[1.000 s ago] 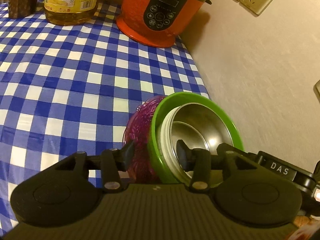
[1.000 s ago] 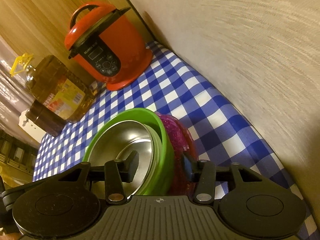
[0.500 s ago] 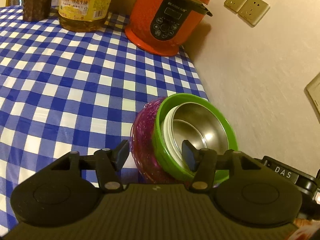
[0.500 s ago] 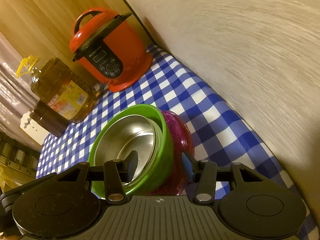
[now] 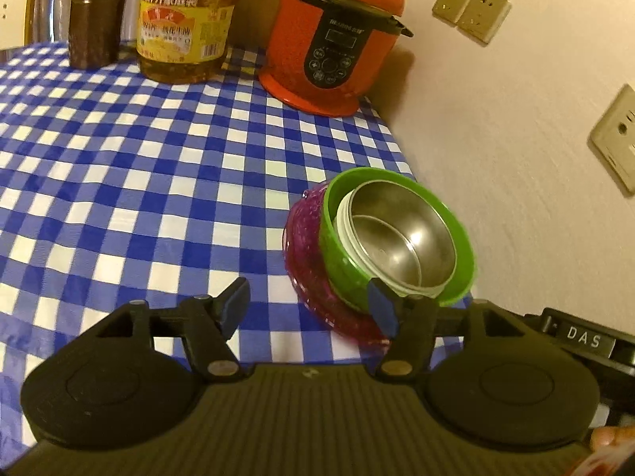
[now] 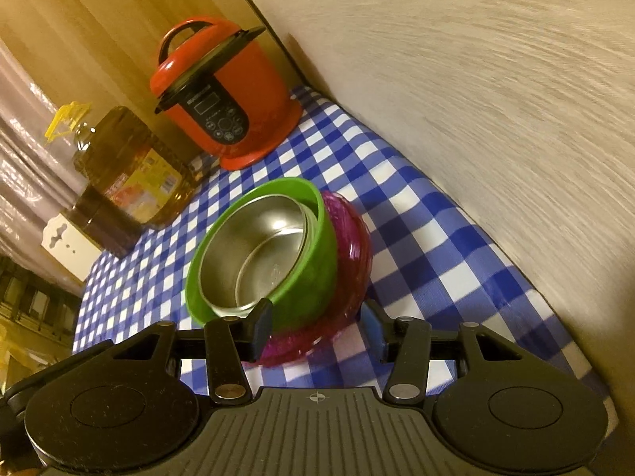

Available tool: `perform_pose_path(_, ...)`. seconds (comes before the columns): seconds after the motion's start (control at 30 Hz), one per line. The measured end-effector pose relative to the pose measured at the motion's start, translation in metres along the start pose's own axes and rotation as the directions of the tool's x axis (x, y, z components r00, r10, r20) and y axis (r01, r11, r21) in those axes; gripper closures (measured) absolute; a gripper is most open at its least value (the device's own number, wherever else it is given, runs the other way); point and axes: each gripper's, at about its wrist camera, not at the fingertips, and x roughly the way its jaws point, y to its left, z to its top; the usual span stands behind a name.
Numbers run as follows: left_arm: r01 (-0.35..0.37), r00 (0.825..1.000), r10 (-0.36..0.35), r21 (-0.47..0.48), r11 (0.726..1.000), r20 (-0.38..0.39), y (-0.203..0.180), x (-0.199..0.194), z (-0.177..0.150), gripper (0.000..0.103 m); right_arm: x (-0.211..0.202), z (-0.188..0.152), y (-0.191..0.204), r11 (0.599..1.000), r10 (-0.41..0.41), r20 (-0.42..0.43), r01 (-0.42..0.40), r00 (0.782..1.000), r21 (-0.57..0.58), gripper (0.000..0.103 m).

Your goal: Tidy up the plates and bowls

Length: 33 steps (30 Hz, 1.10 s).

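Place: near the wall edge of the checked tablecloth (image 5: 119,182), just in front of both grippers; red cooker (image 5: 333,43), oil bottle (image 5: 182,20) and dark jar (image 5: 93,16) well behind.
Stack: steel bowl (image 5: 401,234) nested in green bowl (image 5: 341,261), resting tilted on pink plate (image 5: 305,254).
Look: shiny metal inside a white rim, bright green plastic shell, translucent textured pink underneath.
Handling: likely light and stiff; smooth metal probably slippery; tilted nest apt to slide or rock.
Hold: best at the green rim, or under the plate's lip.
Left gripper (image 5: 313,309): spread, jaws just opening wider, pinching nothing.
Right gripper (image 6: 317,325): parted, clear of the stack, empty.
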Motion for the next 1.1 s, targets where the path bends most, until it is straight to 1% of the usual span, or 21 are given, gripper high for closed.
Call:
perform_pose_path(0.2, -0.01, 1.0, 0.01, 0.016, 1.0, 0.012, -0.002, -0.019, -0.014, 0.035, -0.015, -0.016, 0.004, 0.998, -0.037, 0.009, 0.037, 0.999, -0.051, 0.053)
perform_pose_path(0.3, -0.017, 1.0, 0.016, 0.02, 1.0, 0.01, -0.003, -0.029, -0.02, 0.031, -0.024, -0.025, 0.006, 0.997, -0.033, 0.012, 0.034, 0.999, -0.067, 0.053)
perform_pose_path(0.33, -0.023, 1.0, 0.023, 0.027, 0.999, 0.013, -0.004, -0.033, -0.022, 0.028, -0.029, -0.028, 0.007, 0.997, -0.03, 0.016, 0.031, 0.999, -0.073, 0.053)
perform_pose_path(0.37, -0.028, 0.999, 0.027, 0.032, 0.999, 0.017, -0.004, -0.037, -0.025, 0.023, -0.033, -0.03, 0.009, 0.996, -0.03, 0.02, 0.032, 0.999, -0.08, 0.053)
perform_pose_path(0.4, -0.034, 0.999, 0.034, 0.037, 0.999, 0.023, -0.005, -0.041, -0.027, 0.021, -0.037, -0.032, 0.01, 0.995, -0.033, 0.023, 0.035, 0.999, -0.09, 0.053)
perform_pose_path(0.6, -0.014, 0.999, 0.013, 0.043, 0.999, 0.034, -0.009, -0.064, -0.04, 0.021, -0.06, -0.047, 0.02, 0.988, -0.054, 0.039, 0.059, 0.998, -0.146, 0.053)
perform_pose_path(0.8, -0.026, 0.999, 0.025, 0.065, 0.998, 0.025, -0.012, -0.085, -0.053, 0.018, -0.079, -0.062, 0.031, 0.972, -0.064, 0.06, 0.076, 0.996, -0.222, 0.053)
perform_pose_path(0.87, -0.042, 0.999, 0.039, 0.082, 0.996, 0.028, -0.013, -0.093, -0.057, 0.016, -0.086, -0.066, 0.034, 0.966, -0.071, 0.072, 0.087, 0.995, -0.245, 0.053)
perform_pose_path(0.97, -0.063, 0.998, 0.061, 0.095, 0.993, 0.027, -0.014, -0.103, -0.062, 0.016, -0.096, -0.074, 0.038, 0.961, -0.071, 0.076, 0.088, 0.995, -0.261, 0.053)
perform_pose_path(1.1, -0.071, 0.997, 0.068, 0.1, 0.992, 0.025, -0.016, -0.118, -0.071, 0.016, -0.108, -0.083, 0.042, 0.957, -0.065, 0.078, 0.084, 0.995, -0.279, 0.053)
